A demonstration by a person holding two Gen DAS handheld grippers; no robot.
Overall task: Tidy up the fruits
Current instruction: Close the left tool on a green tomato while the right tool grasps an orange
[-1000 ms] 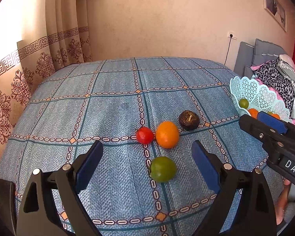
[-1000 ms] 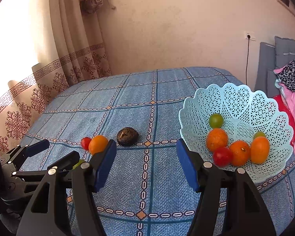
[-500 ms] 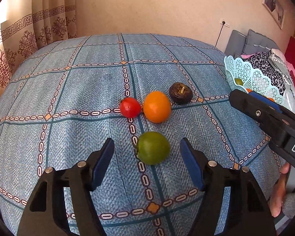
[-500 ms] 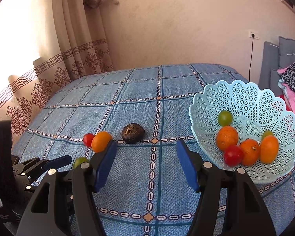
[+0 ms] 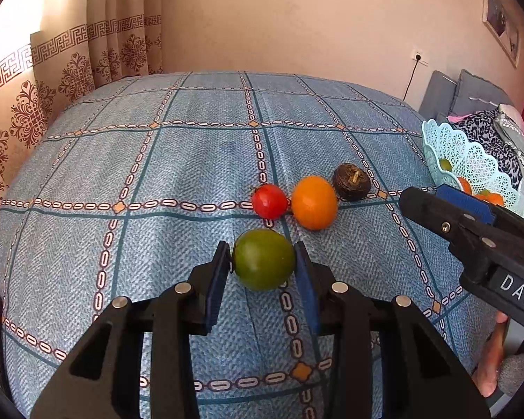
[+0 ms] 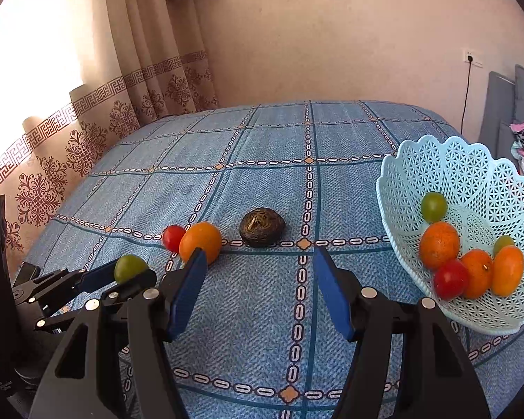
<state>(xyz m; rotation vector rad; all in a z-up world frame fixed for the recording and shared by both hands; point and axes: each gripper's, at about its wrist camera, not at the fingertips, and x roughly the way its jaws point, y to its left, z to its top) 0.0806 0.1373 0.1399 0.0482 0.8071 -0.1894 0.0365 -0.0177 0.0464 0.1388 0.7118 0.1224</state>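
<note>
My left gripper (image 5: 263,255) is shut on a green fruit (image 5: 263,259), blue pads pressed on both its sides, just above the blue patterned cloth. Beyond it lie a red tomato (image 5: 269,200), an orange (image 5: 313,201) and a dark brown fruit (image 5: 351,181) in a row. The right wrist view shows the same green fruit (image 6: 130,267) held at far left, the tomato (image 6: 173,237), the orange (image 6: 200,241) and the dark fruit (image 6: 262,227). My right gripper (image 6: 260,269) stands open over bare cloth, holding nothing. A pale blue lattice basket (image 6: 471,174) holds several fruits.
The basket (image 5: 471,155) sits at the table's right edge, partly behind my right gripper's arm (image 5: 471,241). Curtains (image 6: 87,122) hang along the left side, a wall behind. Grey cushions and clothes (image 5: 489,122) lie right of the table.
My left gripper moved forward onto the green fruit and its fingers came together on it. The right gripper stayed open, shifting only slightly.
</note>
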